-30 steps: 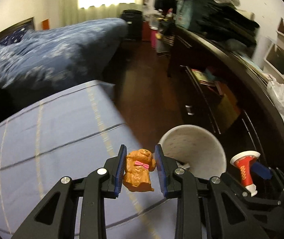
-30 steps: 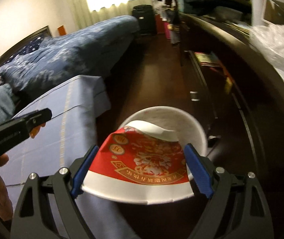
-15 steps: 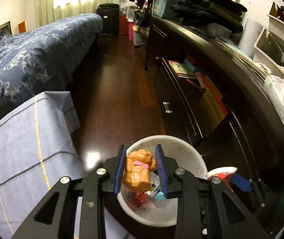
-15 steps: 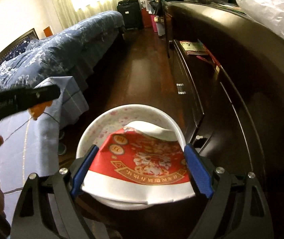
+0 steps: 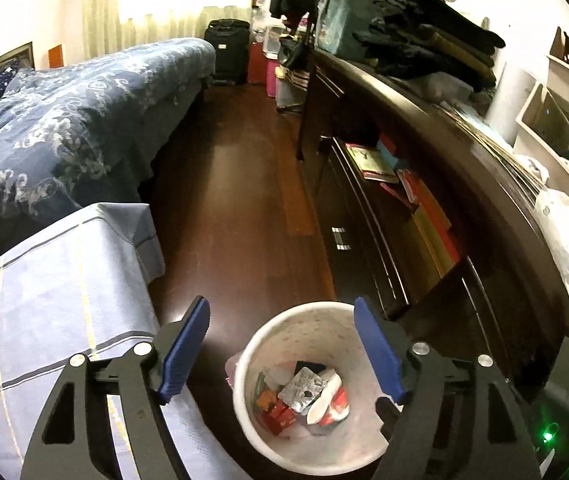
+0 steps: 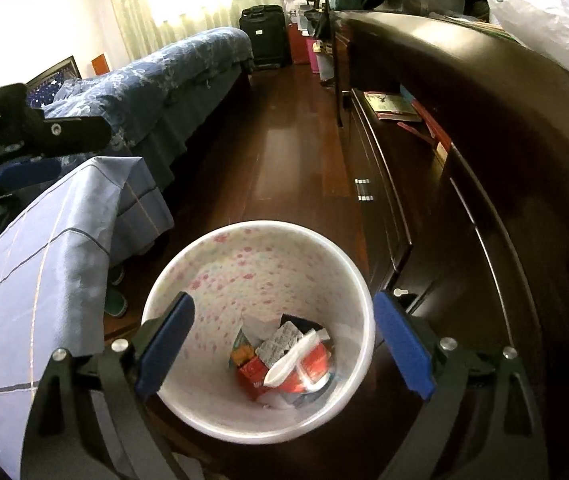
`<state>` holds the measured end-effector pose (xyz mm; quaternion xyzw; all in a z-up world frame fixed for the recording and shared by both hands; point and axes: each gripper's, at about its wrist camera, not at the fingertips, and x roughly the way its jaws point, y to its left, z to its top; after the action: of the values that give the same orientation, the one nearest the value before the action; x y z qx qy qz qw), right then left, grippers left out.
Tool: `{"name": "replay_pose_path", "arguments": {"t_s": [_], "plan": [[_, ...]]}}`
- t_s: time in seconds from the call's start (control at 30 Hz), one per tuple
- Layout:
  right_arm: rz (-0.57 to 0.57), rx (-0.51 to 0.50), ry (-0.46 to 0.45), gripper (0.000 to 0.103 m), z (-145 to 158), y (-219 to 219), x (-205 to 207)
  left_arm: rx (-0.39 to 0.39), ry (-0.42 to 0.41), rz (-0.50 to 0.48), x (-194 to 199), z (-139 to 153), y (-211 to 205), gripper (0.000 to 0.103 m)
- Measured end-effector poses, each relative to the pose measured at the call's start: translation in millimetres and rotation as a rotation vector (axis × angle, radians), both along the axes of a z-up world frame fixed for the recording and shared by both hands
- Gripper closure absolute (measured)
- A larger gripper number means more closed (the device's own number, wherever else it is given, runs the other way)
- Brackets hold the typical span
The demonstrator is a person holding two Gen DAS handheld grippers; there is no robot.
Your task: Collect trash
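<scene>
Both tools wide above the bin

Left tool [image 5: 282, 344] dropped its toy, right tool [image 6: 284, 344] its red cup; bin [image 6: 244, 248] trash lettering unreadable.

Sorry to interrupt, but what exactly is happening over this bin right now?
A person is clearing trash with two handheld grippers. Both the left gripper and the right gripper hang open and empty above the white spotted bin on the floor. A red paper cup, a foil blister pack and other scraps lie at its bottom.
</scene>
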<state>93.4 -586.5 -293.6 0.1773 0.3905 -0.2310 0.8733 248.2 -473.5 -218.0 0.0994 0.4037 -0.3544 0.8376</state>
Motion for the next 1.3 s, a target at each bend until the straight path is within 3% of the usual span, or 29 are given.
{"name": "replay_pose_path", "arguments": {"t_s": [0.43,0.6,1.0,1.3], "plan": [[-0.026,-0.006,0.021,0.006,27,46,-24,0.002,-0.077,0.139,-11,29,70,0.004],[-0.008,0.035,0.012,0.004,47,80,-30,0.026,-0.103,0.234,-19,43,118,0.004],[0.25,0.042,-0.022,0.003,98,215,-21,0.049,-0.141,0.583,-51,74,291,0.004],[0.407,0.028,-0.077,0.003,148,297,-23,0.041,-0.153,0.742,-92,105,388,0.004]]}}
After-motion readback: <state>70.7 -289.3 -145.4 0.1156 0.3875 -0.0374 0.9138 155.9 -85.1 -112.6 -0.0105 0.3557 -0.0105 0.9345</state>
